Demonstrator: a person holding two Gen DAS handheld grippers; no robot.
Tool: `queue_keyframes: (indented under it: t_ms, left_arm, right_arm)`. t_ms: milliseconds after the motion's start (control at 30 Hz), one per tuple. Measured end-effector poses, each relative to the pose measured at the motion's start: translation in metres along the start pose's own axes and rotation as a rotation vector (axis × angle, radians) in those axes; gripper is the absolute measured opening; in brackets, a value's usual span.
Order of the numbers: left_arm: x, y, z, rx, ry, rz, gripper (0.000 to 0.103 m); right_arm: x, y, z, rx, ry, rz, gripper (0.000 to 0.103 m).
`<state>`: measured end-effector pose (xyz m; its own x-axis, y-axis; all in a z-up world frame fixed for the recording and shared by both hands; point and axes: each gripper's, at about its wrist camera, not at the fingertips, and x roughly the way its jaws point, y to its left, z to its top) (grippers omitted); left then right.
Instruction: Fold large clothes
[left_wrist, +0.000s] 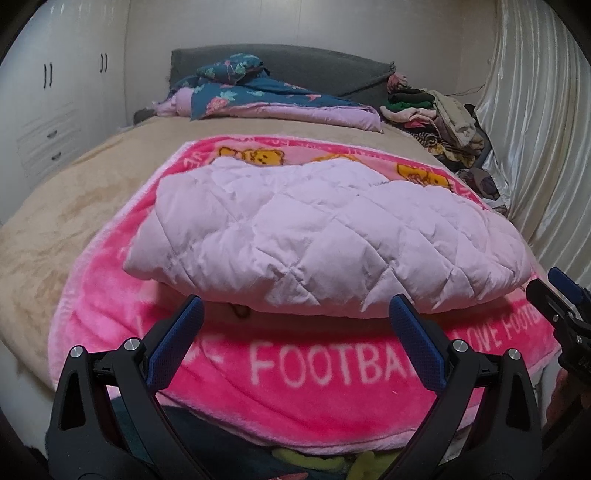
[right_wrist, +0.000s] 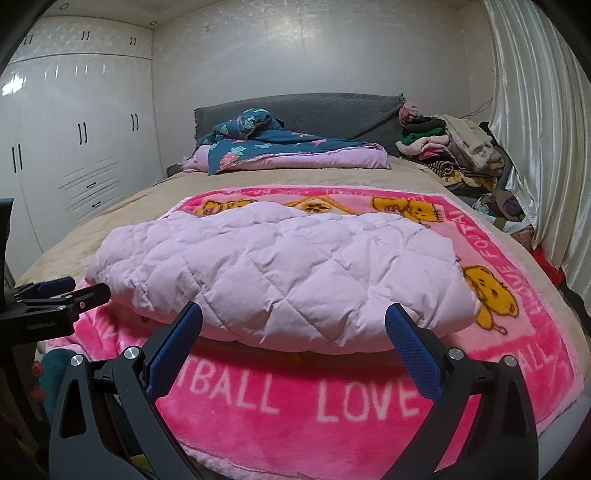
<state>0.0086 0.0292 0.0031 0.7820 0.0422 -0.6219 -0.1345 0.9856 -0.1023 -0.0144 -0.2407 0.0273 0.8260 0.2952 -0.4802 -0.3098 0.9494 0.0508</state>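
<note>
A pale lilac quilted jacket (left_wrist: 314, 236) (right_wrist: 280, 273) lies folded in a thick bundle on a bright pink fleece blanket (left_wrist: 314, 373) (right_wrist: 295, 413) with yellow bears and white "FOOTBALL LOVE" lettering. My left gripper (left_wrist: 295, 306) is open, its blue pads just short of the bundle's near edge, holding nothing. My right gripper (right_wrist: 293, 314) is also open in front of the bundle's near edge, empty. Each gripper shows at the side of the other's view: the right gripper (left_wrist: 554, 288) and the left gripper (right_wrist: 74, 288).
The blanket lies on a beige bed cover (left_wrist: 74, 206) (right_wrist: 129, 206). At the grey headboard (right_wrist: 314, 110) lies a folded blue floral and lilac quilt (left_wrist: 258, 96) (right_wrist: 280, 147). A pile of mixed clothes (left_wrist: 439, 114) (right_wrist: 454, 151) sits far right by satin curtains (right_wrist: 535, 147). White wardrobes (right_wrist: 74, 140) stand left.
</note>
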Motion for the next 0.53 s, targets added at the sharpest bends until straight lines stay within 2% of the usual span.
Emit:
queue_keyframes:
  t_ms: [67, 167, 267, 367, 467, 533]
  left_arm:
    - [0.004, 0.001, 0.0, -0.002, 0.014, 0.027, 0.094]
    - [0.009, 0.005, 0.002, -0.015, 0.023, 0.025, 0.094]
    - [0.017, 0.015, 0.005, -0.039, 0.033, 0.04, 0.094]
    - [0.032, 0.049, 0.018, -0.117, 0.058, 0.077, 0.094]
    - [0.044, 0.099, 0.039, -0.202, 0.041, 0.11, 0.094]
    - [0.052, 0.147, 0.058, -0.258, 0.014, 0.198, 0.094]
  right_arm:
    - [0.001, -0.006, 0.0, 0.012, -0.003, -0.018, 0.099]
    - [-0.001, -0.026, -0.001, 0.056, -0.007, -0.064, 0.099]
    - [-0.007, -0.064, -0.006, 0.122, -0.021, -0.137, 0.099]
    - [-0.016, -0.137, -0.025, 0.249, -0.002, -0.292, 0.099]
    - [-0.033, -0.249, -0.065, 0.431, 0.074, -0.561, 0.099]
    - [-0.047, -0.309, -0.094, 0.507, 0.132, -0.755, 0.099]
